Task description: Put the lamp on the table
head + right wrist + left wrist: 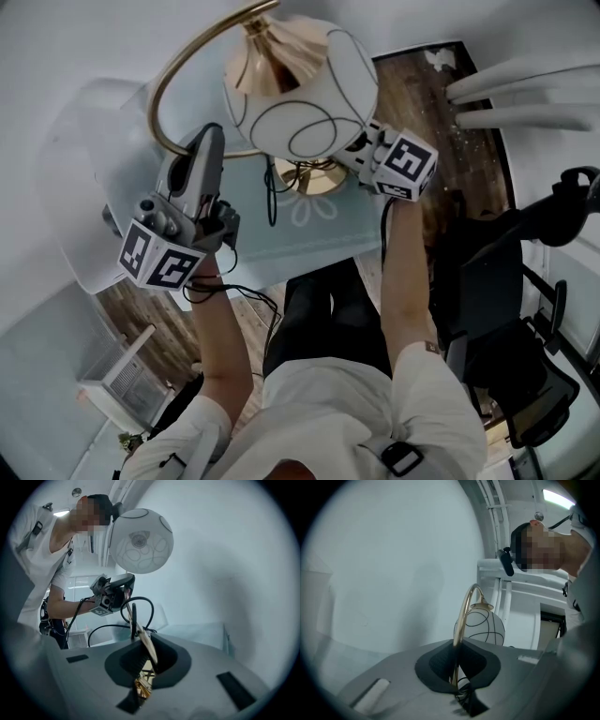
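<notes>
From the head view, the lamp is up in the air, held over the pale table, which is on the far side of the person's legs. The left claw is at the left and grips the bent gold pole. The right claw is at the right, under the round white shade, next to the gold foot. A black cord hangs down from the foot. I cannot tell if the foot touches the table yet.

From the left gripper view, the left claw is pressed tight on the thin gold pole. The pole goes up and curves over to the shade, which hangs far from the claw.

From the right gripper view, the right claw pinches the thin edge of the gold foot. The foot looks tipped, not flat. The cord loops just past it. The shade hangs high above, and the other claw is at the far left. The table lies low and far.

I think the shade is glass, so it could break if it bumps something. It looks like the heavy part, and it hangs out to one side, so the lamp may want to tip. The pole and foot are hard, smooth metal and could slip. Those two are the good places to hold, never the shade.

I see no words or brand, only black and white squares on the claws' cubes.
</notes>
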